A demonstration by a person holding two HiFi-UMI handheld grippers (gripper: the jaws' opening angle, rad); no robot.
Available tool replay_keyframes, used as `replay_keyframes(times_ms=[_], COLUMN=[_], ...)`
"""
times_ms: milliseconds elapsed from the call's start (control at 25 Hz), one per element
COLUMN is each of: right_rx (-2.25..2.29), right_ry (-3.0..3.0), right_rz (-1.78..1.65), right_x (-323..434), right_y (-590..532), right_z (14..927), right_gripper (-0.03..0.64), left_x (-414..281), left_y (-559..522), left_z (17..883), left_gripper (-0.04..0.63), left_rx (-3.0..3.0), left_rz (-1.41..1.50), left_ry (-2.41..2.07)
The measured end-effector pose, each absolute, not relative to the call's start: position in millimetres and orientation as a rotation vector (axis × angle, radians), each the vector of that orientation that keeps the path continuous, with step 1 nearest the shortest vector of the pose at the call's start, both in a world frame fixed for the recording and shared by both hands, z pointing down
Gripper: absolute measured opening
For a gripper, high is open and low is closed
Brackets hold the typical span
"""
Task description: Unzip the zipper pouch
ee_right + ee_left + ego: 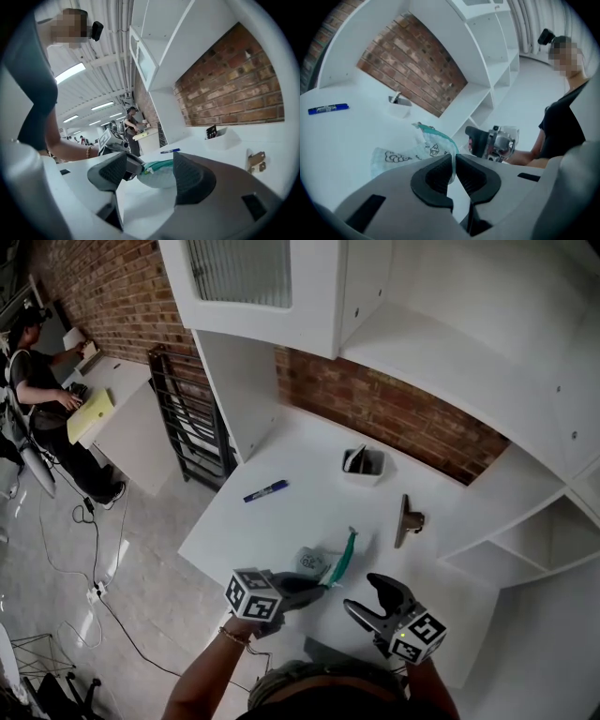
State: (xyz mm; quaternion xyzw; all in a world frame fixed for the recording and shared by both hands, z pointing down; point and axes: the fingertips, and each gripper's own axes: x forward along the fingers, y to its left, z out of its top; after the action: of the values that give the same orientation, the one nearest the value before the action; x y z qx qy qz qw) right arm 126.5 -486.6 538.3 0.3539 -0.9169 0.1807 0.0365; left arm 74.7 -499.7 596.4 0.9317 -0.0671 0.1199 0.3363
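While our left claw (319, 587) is clamped on the edge of the pouch (311, 562) over the table (309, 456) | right claw (360, 596) half open, empty, just beside | step: reaching for zipper (343, 554) | next: we pinch its pull, slide it.

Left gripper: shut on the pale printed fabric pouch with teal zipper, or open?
Shut: the left gripper pinches the pouch edge between its jaws.

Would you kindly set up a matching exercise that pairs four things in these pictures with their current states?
1 zipper pouch
2 blue marker
3 right gripper
4 white bin

A jaws apart, gripping nothing
B lying loose on the table
C pinched by the left gripper
D standing near the brick wall

Pairs: 1-C, 2-B, 3-A, 4-D.
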Motion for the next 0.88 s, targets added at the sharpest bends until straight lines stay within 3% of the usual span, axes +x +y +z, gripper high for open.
replay_keyframes(times_ms=[880], right_rx=[0.775], right_ry=[-3.013], right_rz=[0.678], right_x=[75], right_y=[-464], right_z=[511], right_gripper=[0.287], left_x=[55], left_y=[-455], left_z=[530], left_gripper=[0.025], left_rx=[2.336], left_rz=[-0.03], left_ry=[-0.261])
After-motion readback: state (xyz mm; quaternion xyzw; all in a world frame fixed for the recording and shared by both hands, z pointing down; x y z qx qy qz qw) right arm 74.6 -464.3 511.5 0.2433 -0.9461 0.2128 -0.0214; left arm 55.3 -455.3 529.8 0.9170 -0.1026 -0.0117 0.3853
